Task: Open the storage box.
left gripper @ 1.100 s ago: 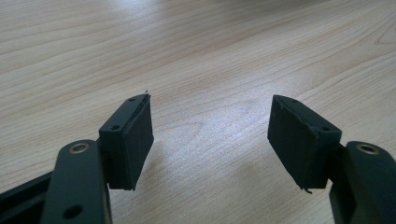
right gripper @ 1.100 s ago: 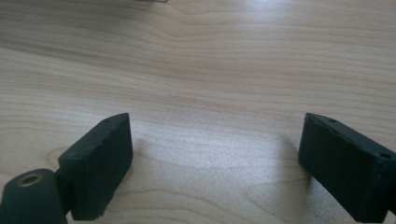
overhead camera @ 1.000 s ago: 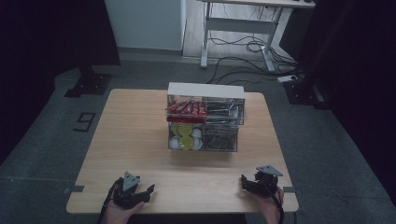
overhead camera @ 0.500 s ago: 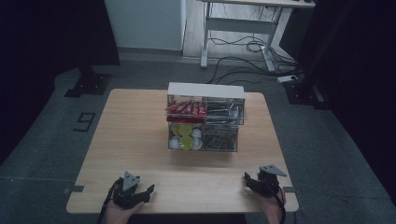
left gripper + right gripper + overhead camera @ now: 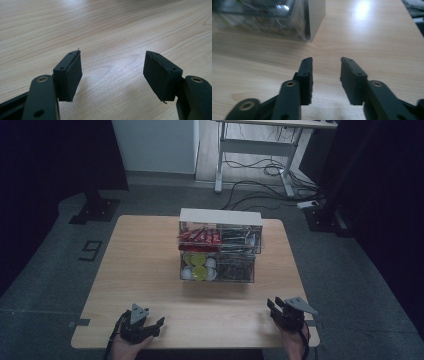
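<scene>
Left tongs [image 5: 112, 72] gape wide; right tongs [image 5: 326, 80], just narrowing, grip nothing.

A lab: dark curtains [image 5: 45, 165], floor cables [image 5: 260, 182], wooden table [image 5: 145, 265].

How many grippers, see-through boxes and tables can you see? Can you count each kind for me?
Grippers: 2, the left gripper and the right gripper
See-through organizer box: 1
Wooden table: 1
Total: 4
</scene>
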### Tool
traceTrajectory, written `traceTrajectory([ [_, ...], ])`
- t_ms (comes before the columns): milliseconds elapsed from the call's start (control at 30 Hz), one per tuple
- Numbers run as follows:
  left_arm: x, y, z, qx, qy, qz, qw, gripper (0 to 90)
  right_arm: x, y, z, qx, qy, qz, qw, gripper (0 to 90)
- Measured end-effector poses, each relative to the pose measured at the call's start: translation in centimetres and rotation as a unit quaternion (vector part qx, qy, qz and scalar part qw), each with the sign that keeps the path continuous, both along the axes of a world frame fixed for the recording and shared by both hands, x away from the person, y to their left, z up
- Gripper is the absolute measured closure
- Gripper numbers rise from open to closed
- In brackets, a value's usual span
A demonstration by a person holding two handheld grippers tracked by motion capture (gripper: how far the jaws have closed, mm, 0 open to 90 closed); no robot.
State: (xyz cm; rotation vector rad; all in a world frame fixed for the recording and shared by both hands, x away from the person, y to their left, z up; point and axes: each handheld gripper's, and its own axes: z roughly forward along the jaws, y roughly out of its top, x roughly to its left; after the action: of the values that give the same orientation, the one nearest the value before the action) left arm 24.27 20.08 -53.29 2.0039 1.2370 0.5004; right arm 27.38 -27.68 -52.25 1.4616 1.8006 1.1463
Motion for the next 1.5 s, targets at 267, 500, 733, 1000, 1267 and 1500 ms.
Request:
traceTrajectory([
  [267,0.0,0.0,0.0,0.0,-0.003,0.001,1.0,31.6,-0.8,0.2,1.6,0.02,-0.027,0.024,0.9992,78.2],
  [500,0.0,0.0,0.0,-0.001,-0.004,0.003,1.0,31.7,-0.9,0.6,2.1,0.023,-0.034,0.047,0.9981,88.3],
  [733,0.0,0.0,0.0,-0.001,-0.002,0.002,1.0,31.7,-1.0,1.1,2.8,0.03,-0.038,0.068,0.9965,89.0],
  [1000,0.0,0.1,0.0,-0.003,-0.001,0.003,1.0,31.7,-0.8,2.1,3.1,0.027,-0.044,0.081,0.9954,89.1],
  [1267,0.0,0.0,-0.1,-0.003,0.002,0.003,1.0,31.7,-0.3,3.0,3.5,0.026,-0.048,0.094,0.994,89.1],
  [1500,0.1,0.0,-0.1,-0.004,0.002,0.003,1.0,31.7,0.2,3.7,4.1,0.03,-0.053,0.1,0.9931,89.1],
])
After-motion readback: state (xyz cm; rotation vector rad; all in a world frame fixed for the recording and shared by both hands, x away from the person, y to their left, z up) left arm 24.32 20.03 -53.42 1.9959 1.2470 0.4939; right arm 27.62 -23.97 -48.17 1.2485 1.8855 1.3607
